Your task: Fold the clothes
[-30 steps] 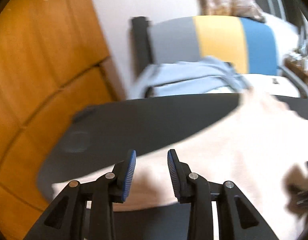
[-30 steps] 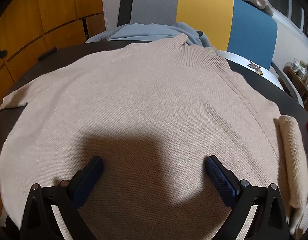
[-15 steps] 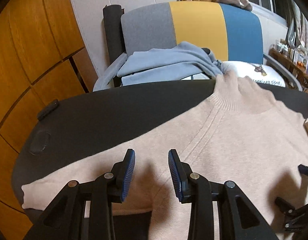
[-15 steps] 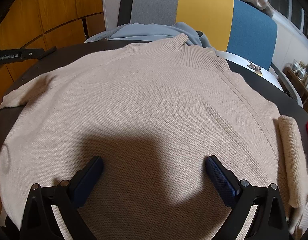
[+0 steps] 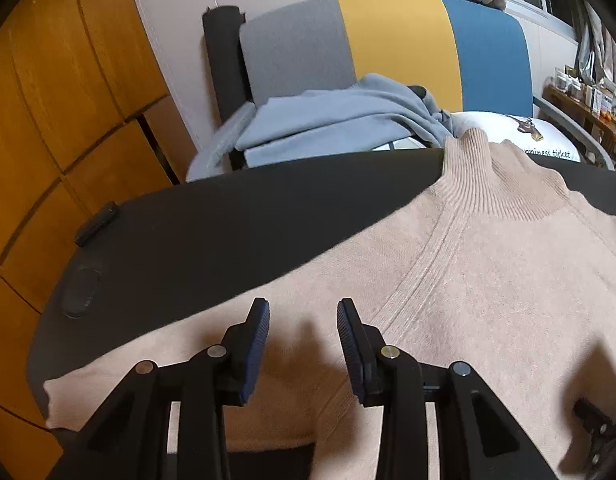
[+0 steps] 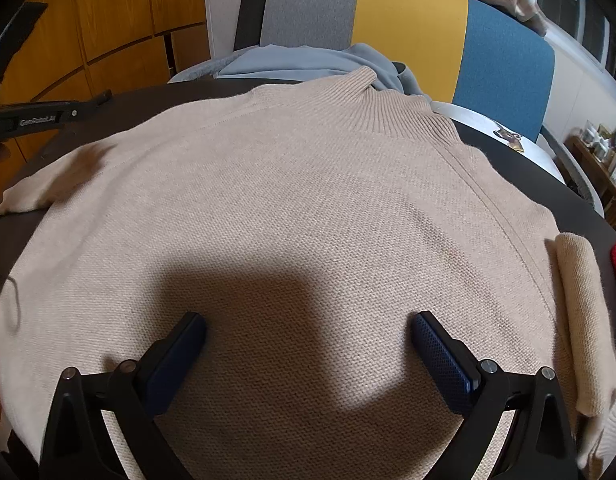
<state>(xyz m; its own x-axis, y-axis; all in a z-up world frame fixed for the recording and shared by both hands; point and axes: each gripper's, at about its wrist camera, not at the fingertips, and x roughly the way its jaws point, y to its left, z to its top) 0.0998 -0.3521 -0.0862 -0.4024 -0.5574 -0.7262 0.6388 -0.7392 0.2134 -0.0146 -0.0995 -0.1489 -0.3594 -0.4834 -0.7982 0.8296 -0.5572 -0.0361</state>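
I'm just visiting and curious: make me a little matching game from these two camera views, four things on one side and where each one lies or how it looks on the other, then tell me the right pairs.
Things:
1. beige sweater
2. light blue garment
3. right sleeve
4. left gripper

Places or states:
A. folded in along the sweater's side
B. piled on the striped chair behind the table
C. spread flat on the dark table
D. fingers apart over the left sleeve, nothing between them

Pairs: 1-C, 2-B, 3-A, 4-D
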